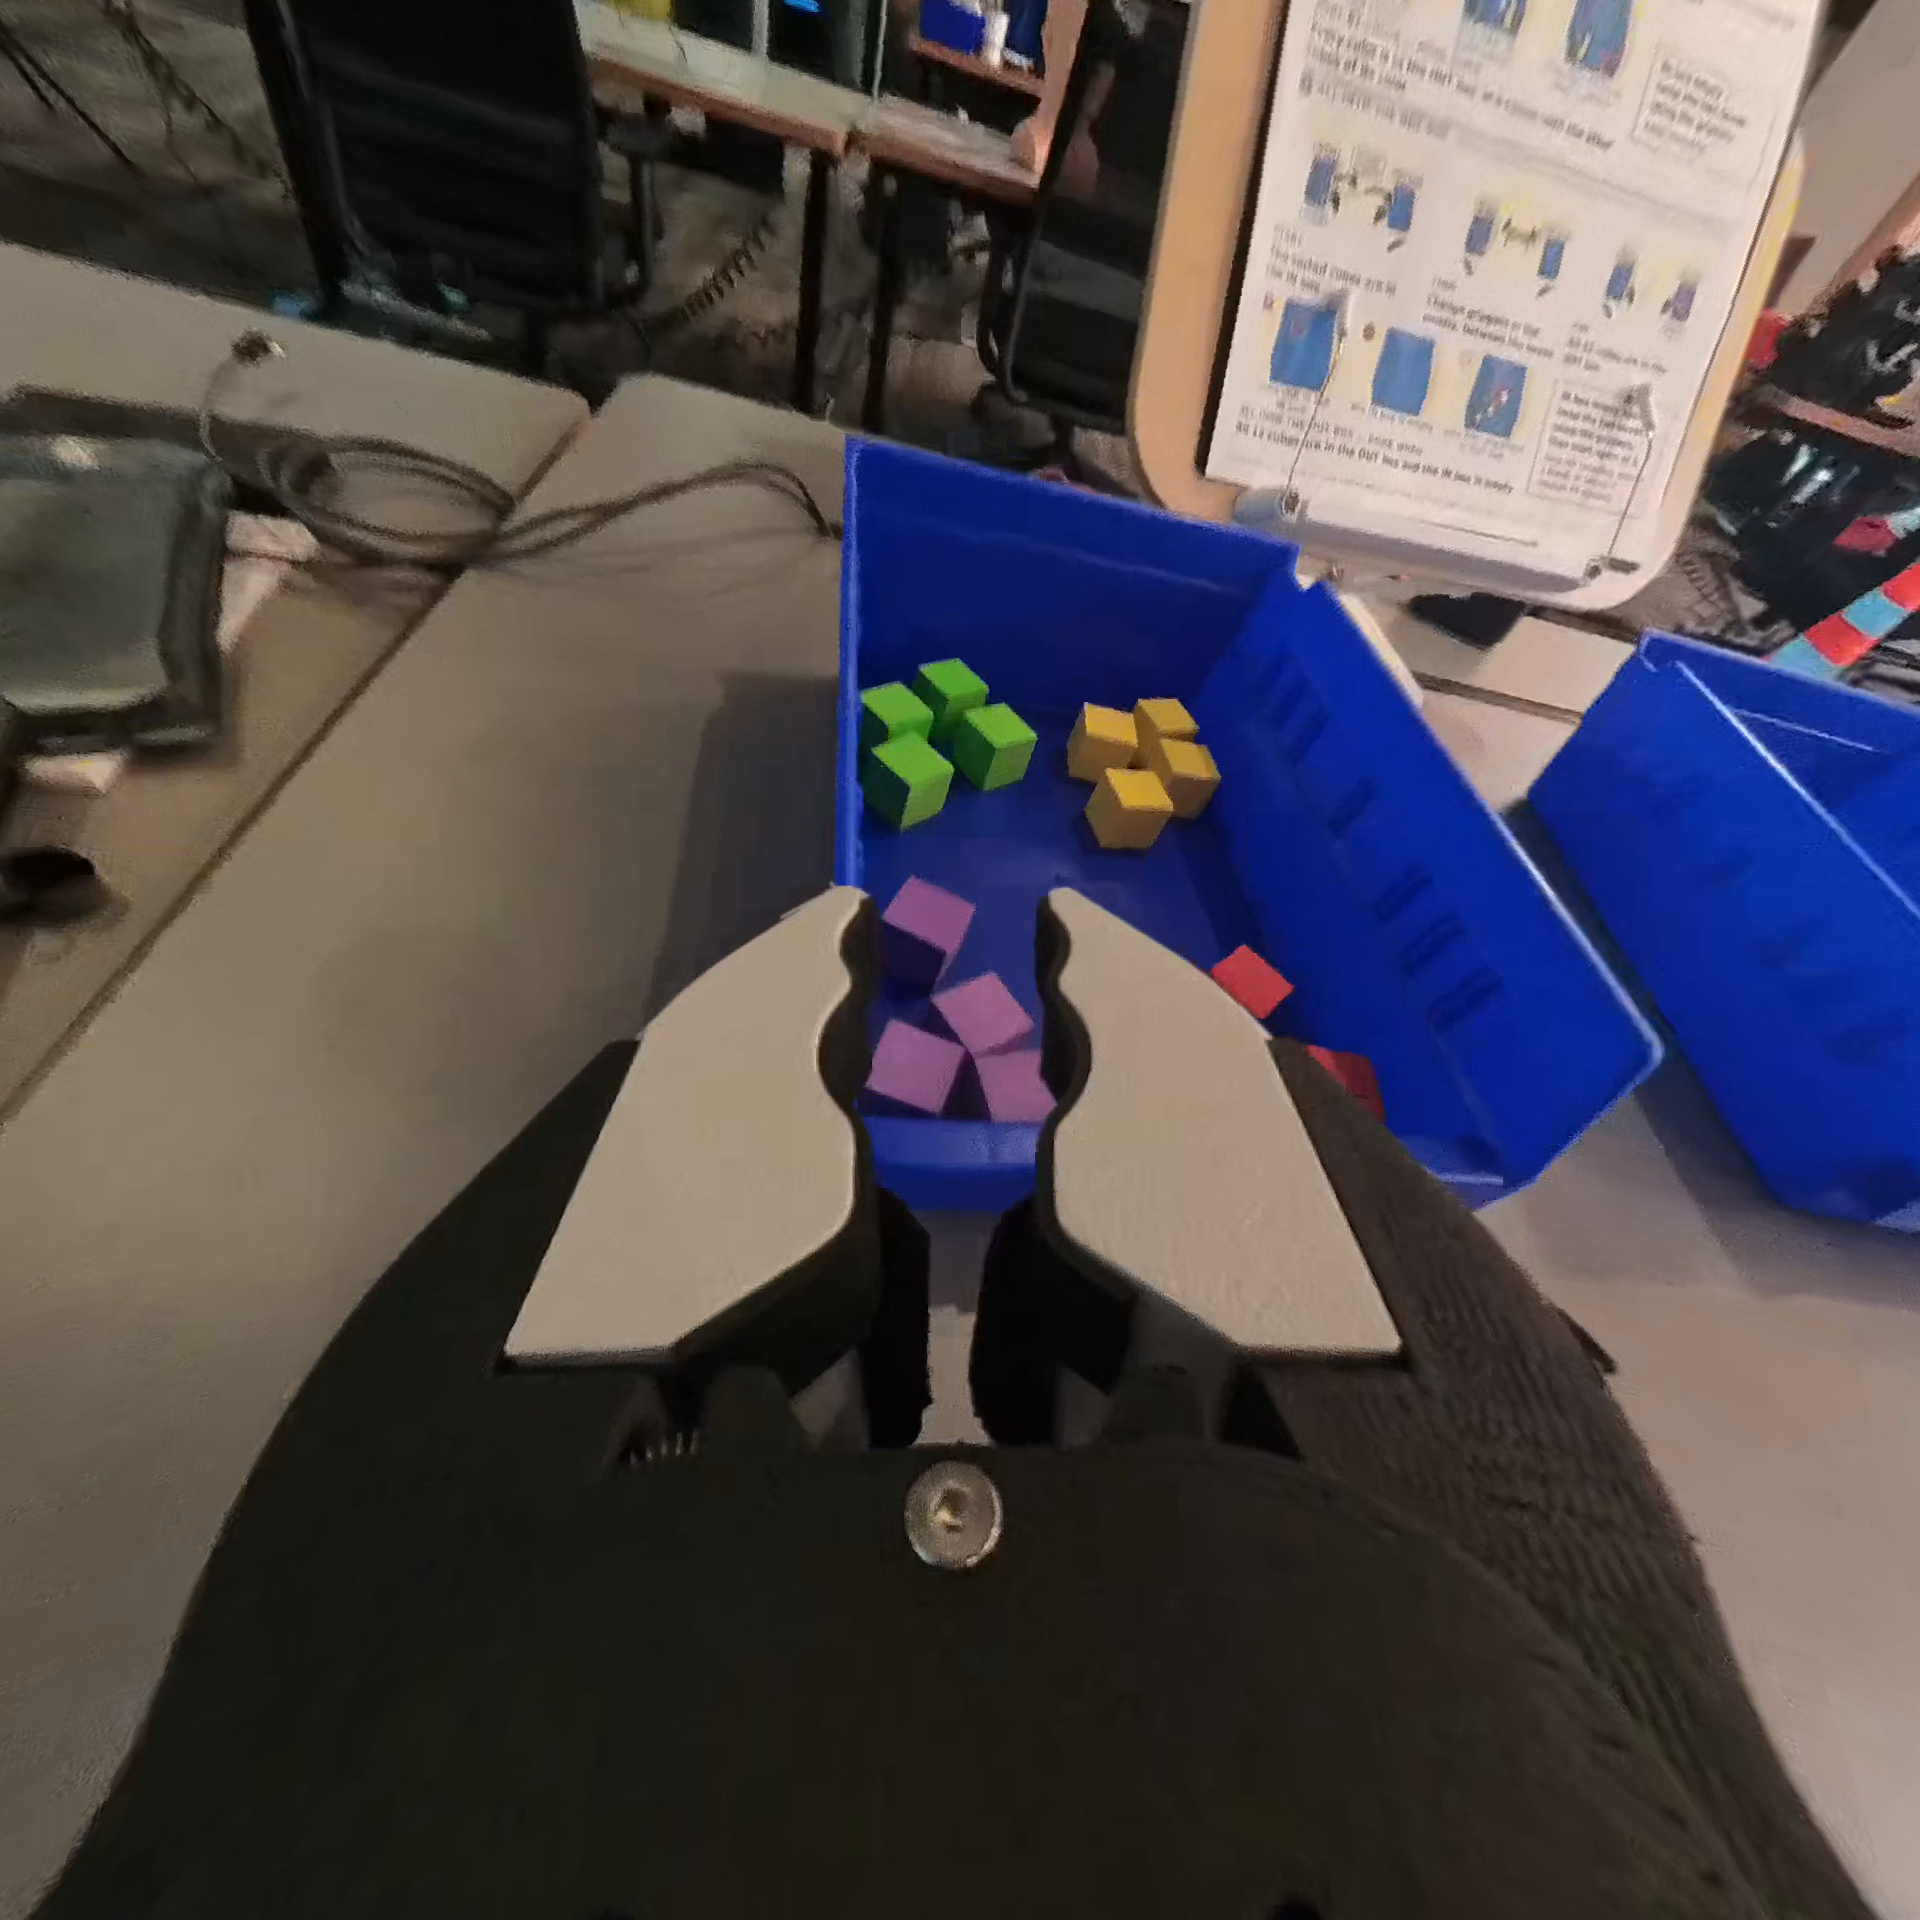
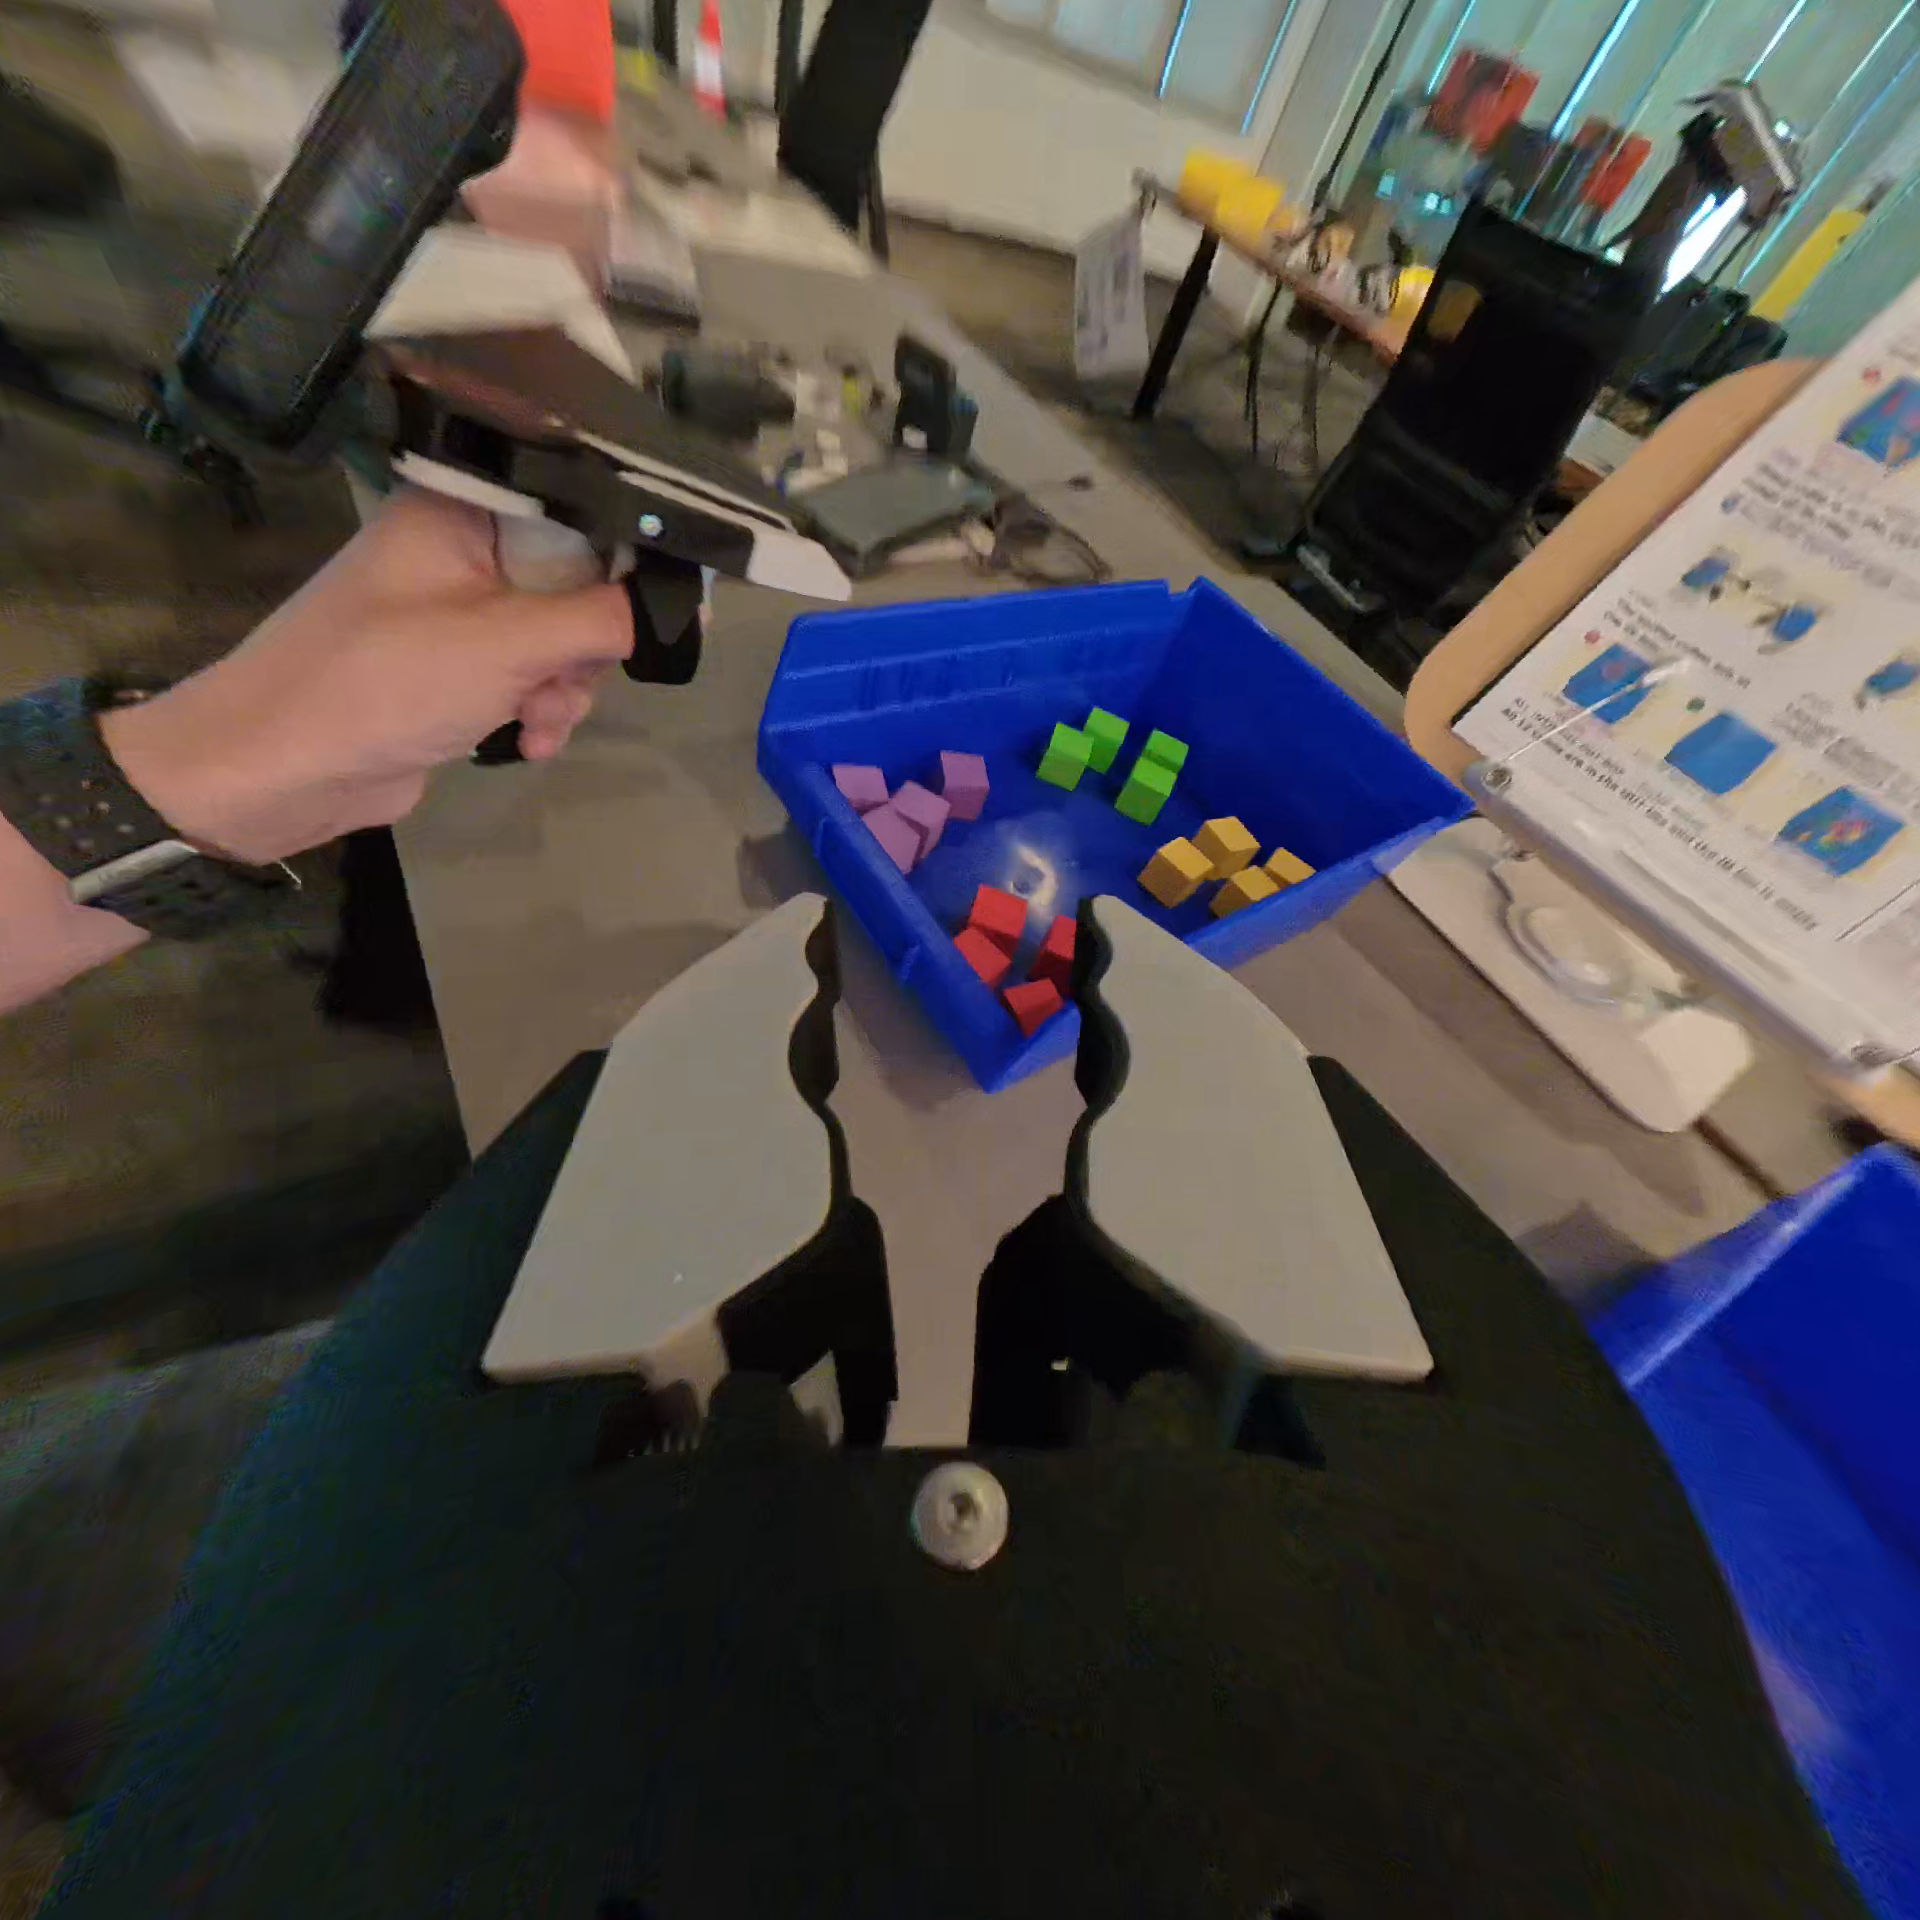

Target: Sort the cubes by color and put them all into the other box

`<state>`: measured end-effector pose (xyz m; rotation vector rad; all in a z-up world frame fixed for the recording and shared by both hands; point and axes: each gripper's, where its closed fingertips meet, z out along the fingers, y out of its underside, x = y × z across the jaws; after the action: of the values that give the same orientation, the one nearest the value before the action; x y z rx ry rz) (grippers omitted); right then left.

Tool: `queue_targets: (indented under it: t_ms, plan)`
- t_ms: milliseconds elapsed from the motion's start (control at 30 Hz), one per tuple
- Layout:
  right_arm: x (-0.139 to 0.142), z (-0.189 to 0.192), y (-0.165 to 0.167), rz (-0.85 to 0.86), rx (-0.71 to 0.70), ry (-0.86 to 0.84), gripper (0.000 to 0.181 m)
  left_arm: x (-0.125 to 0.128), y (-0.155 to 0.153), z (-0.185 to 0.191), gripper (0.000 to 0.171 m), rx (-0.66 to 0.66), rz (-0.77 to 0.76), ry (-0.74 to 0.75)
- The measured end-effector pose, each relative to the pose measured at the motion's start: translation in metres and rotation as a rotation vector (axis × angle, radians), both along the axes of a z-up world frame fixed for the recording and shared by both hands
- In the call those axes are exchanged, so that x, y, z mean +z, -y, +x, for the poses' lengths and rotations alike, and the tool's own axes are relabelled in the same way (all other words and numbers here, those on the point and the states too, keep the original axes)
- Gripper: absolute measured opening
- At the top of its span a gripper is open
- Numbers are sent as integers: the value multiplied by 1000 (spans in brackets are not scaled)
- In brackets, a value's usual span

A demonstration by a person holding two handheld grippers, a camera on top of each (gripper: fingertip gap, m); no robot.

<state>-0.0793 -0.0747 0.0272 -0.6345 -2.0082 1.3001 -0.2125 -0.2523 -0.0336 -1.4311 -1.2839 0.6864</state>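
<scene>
The left hand-held gripper (image 1: 956, 914) has two flat pale-grey fingers (image 1: 727, 1122) with wavy inner edges, set in a rough black printed body with a metal screw (image 1: 953, 1514). Its jaws stand a narrow way apart and hold nothing; the tips hang over the near end of a blue plastic bin (image 1: 1382, 894), with a cluster of four purple cubes (image 1: 956, 1018) showing in the gap below. The right hand-held gripper (image 2: 956, 914) is of the same build, its jaws a little wider and likewise empty, with its tips above the bin's near corner, next to four red cubes (image 2: 1003, 951).

The blue plastic bin (image 2: 987, 665) has smooth, glossy, slotted walls and sits on a matte grey counter (image 1: 520, 831). Inside it, small matte cubes lie sorted by colour into four loose groups: green cubes (image 1: 940, 748), yellow cubes (image 1: 1138, 769), purple, and red (image 1: 1252, 982), each group well apart from the others on the bin floor.

A second blue bin (image 1: 1745, 914) stands just beside the first. Behind them a printed instruction sheet (image 1: 1475, 260) is clipped to a rounded wooden board (image 1: 1164, 312). In the right wrist view, a person's hand (image 2: 395, 696), a dark perforated watch strap (image 2: 94, 800) on its wrist, grips the left gripper's handle.
</scene>
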Motion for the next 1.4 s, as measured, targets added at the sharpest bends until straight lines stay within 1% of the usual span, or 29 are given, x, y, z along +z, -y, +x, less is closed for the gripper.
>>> queue_targets:
  t_ms: [67, 133, 200, 300, 367, 400, 433, 467, 533, 567, 633, 667, 700, 767, 867, 933, 1000, 1067, 1133, 1167, 1267, 1333, 1367, 1400]
  plan:
    - [-15, -8, -26, -109, -33, 17, 45, 12, 8, -1, 30, 37, -47, -42]
    - [-34, -20, -51, -143, -103, 22, 47, 23, 10, -3, 33, 50, -71, -88]
    - [-49, -29, -68, -150, -155, 23, 47, 32, 4, -7, 37, 43, -84, -121]
    - [-62, -45, -85, -92, -221, 32, 51, 40, -16, -12, 42, 4, -109, -144]
    - [-60, -51, -97, -110, -259, 9, 52, 46, -29, -12, 50, -15, -134, -169]
    - [-55, -52, -99, -137, -263, 0, 53, 50, -37, -10, 51, -44, -144, -190]
    - [-50, -53, -102, -152, -270, -9, 59, 55, -45, -7, 53, -74, -159, -213]
    - [-45, -54, -105, -147, -282, -16, 65, 59, -52, -3, 60, -108, -185, -235]
    - [-28, -50, -110, -149, -304, -51, 70, 67, -59, 6, 72, -159, -227, -265]
    - [-20, -48, -111, -161, -305, -57, 75, 73, -60, 11, 80, -173, -223, -286]
    - [-11, -42, -111, -199, -304, -20, 86, 85, -57, 21, 87, -187, -195, -319]
    - [-9, -38, -113, -221, -305, 0, 96, 90, -55, 25, 90, -187, -175, -327]
    - [-7, -34, -114, -245, -303, 7, 99, 94, -53, 28, 93, -188, -146, -339]
    - [-6, -25, -115, -274, -283, 16, 104, 97, -50, 31, 95, -205, -116, -361]
    - [-10, -16, -117, -258, -257, 14, 104, 89, -42, 30, 92, -206, -141, -360]
    - [-13, -16, -122, -241, -267, 17, 99, 81, -37, 26, 90, -211, -115, -329]
    - [-12, -18, -126, -257, -259, 23, 88, 73, -35, 22, 85, -229, -87, -291]
    - [-10, -21, -130, -255, -252, 19, 73, 66, -35, 16, 76, -250, -72, -248]
    - [-8, -23, -134, -242, -241, 18, 61, 64, -33, 8, 68, -254, -65, -234]
    - [-6, -24, -135, -240, -228, 23, 53, 65, -32, 3, 64, -246, -74, -232]
    - [2, -29, -139, -264, -208, 17, 33, 84, -37, -13, 61, -224, -109, -285]
    - [9, -35, -142, -269, -221, 8, 26, 102, -44, -18, 54, -215, -140, -349]
    - [15, -37, -143, -280, -223, 6, 26, 108, -48, -20, 52, -214, -157, -376]
    - [20, -37, -144, -293, -224, -5, 21, 112, -52, -22, 50, -216, -170, -390]
